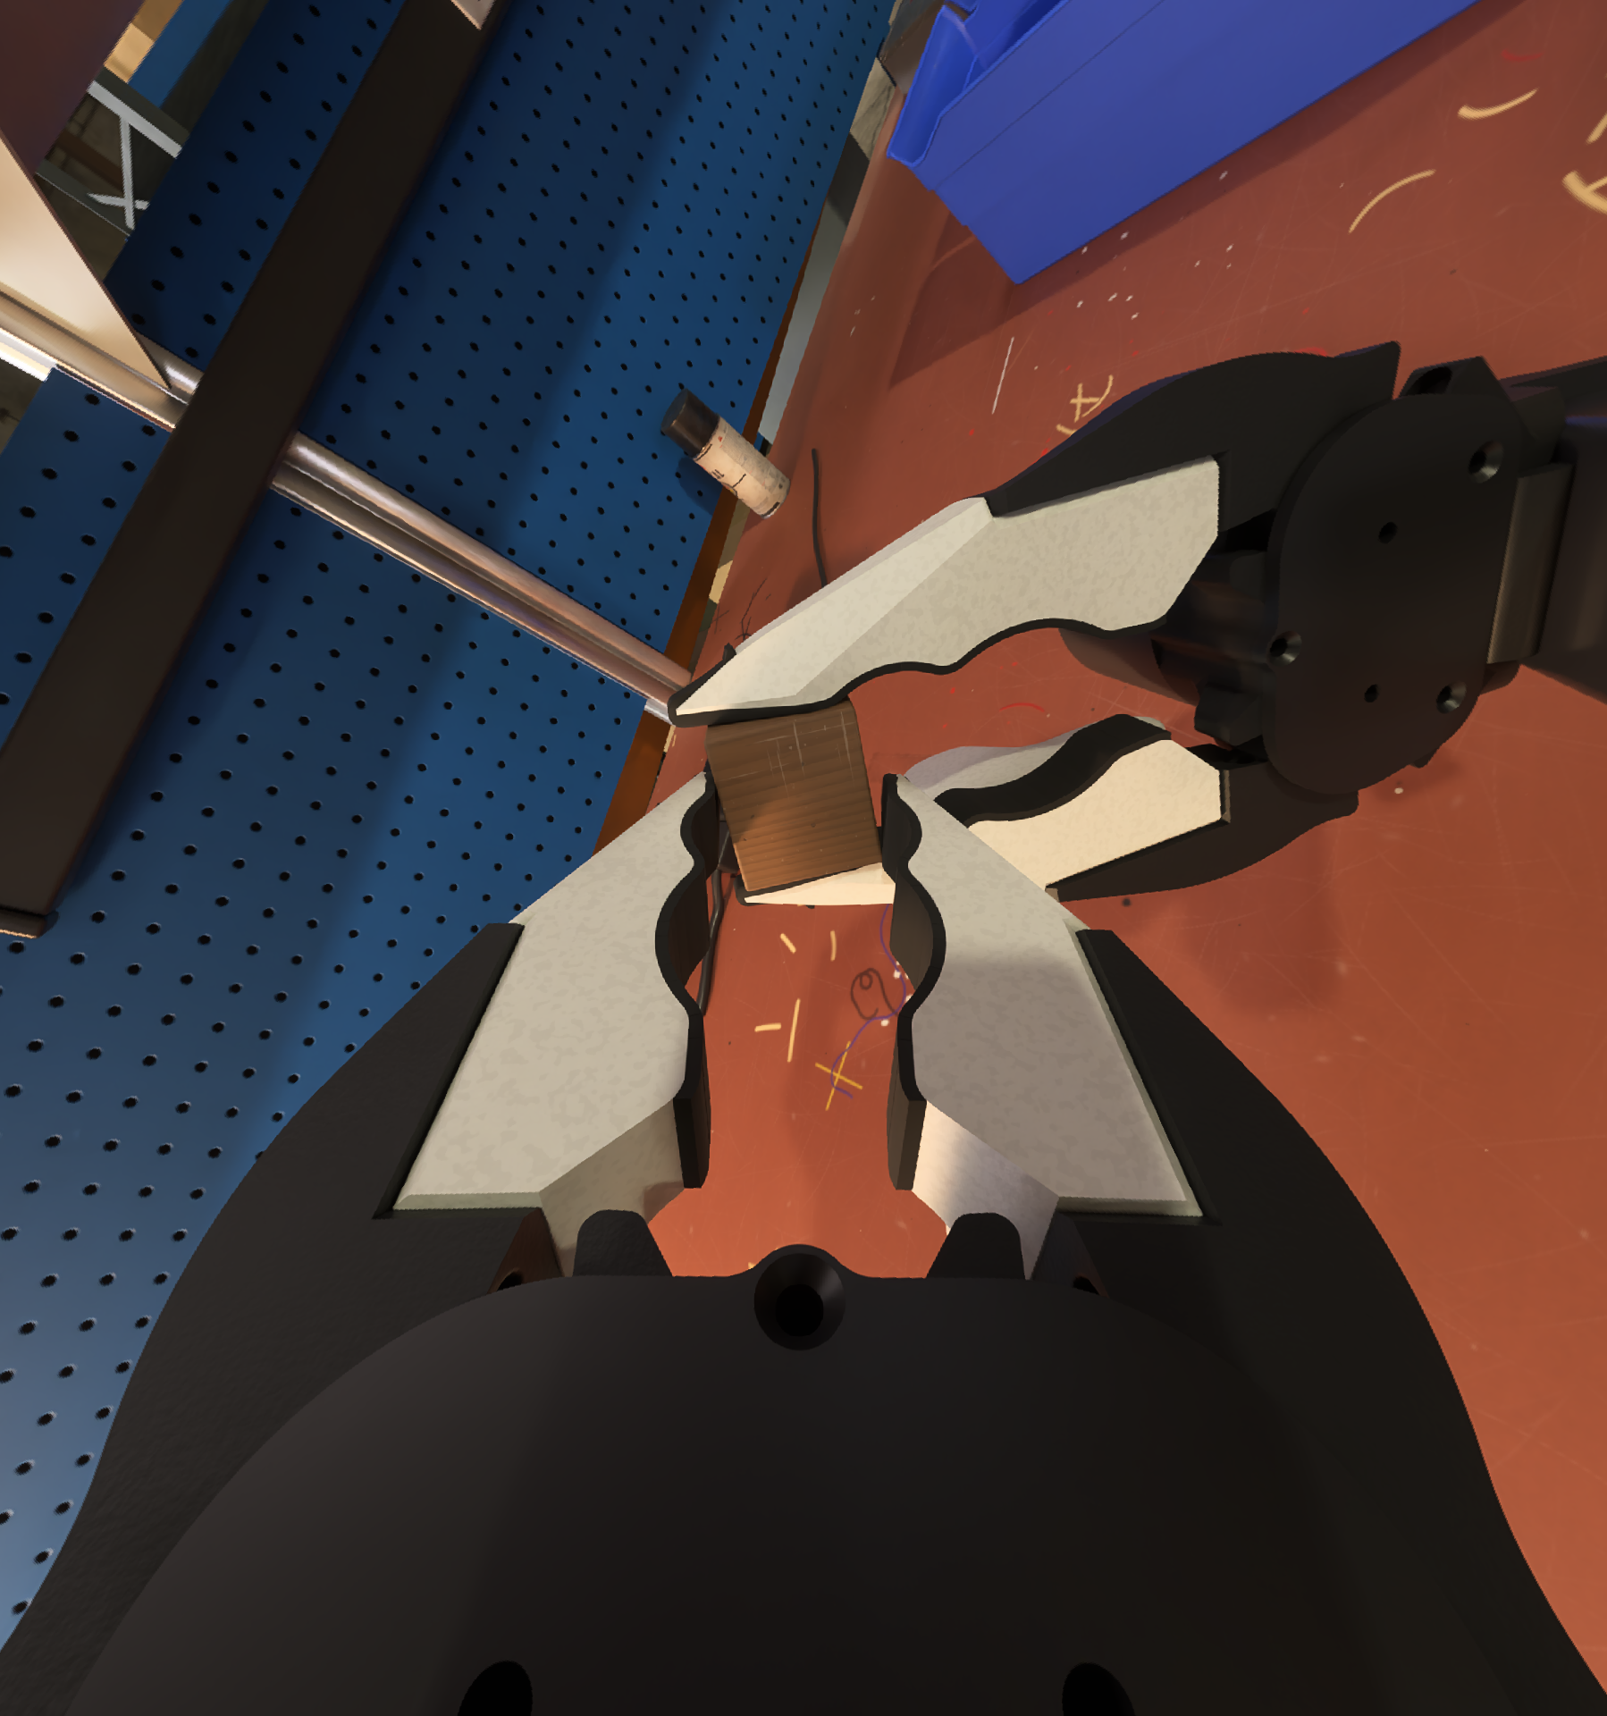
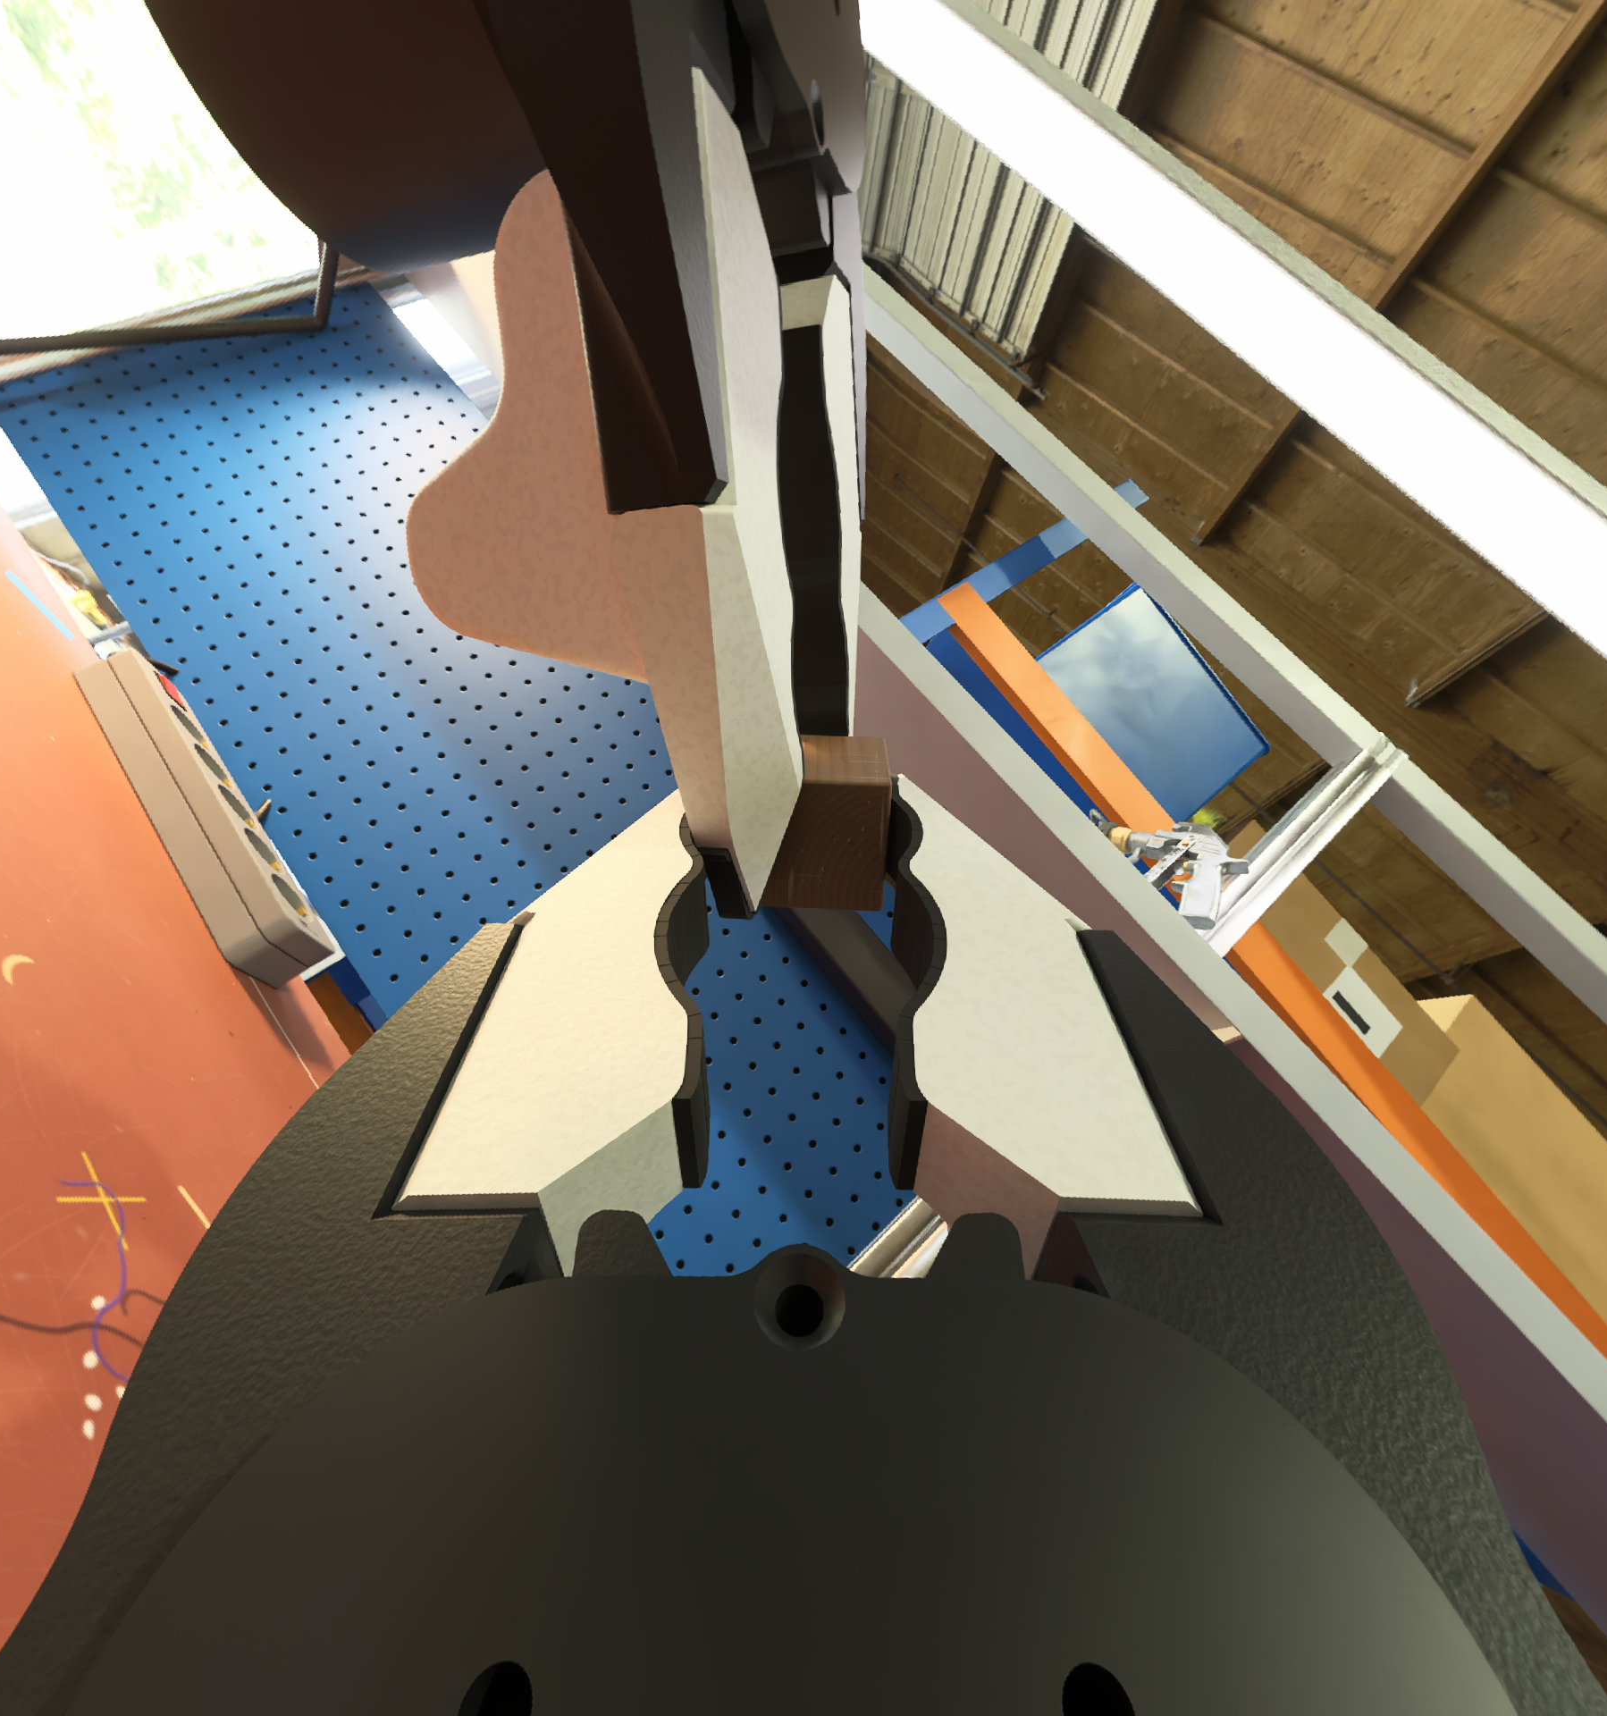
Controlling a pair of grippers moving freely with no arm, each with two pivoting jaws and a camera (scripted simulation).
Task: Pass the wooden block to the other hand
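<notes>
The wooden block point(image 1: 795, 808) is a small brown cube held in the air above the red-brown bench top point(image 1: 1292, 1068). My left gripper point(image 1: 795, 799) is shut on it, with a fingertip against its left side and one against its right side. My right gripper point(image 1: 735, 803) reaches in from the right, one white finger point(image 1: 874, 631) on top of the block and one under it. In the right wrist view the block point(image 2: 842, 836) sits between my right gripper's point(image 2: 795, 826) tips. The left gripper point(image 2: 786, 812) comes down from above, and one of its fingers point(image 2: 735, 650) hides the block's left part.
A blue pegboard wall point(image 1: 317, 696) with a metal rod point(image 1: 465, 557) stands behind the bench. A blue bin point(image 1: 1106, 121) and a white cylinder with a black cap point(image 1: 730, 455) lie near it. A power strip point(image 2: 215, 799) rests by the pegboard. Shelves hold boxes point(image 2: 1524, 1161).
</notes>
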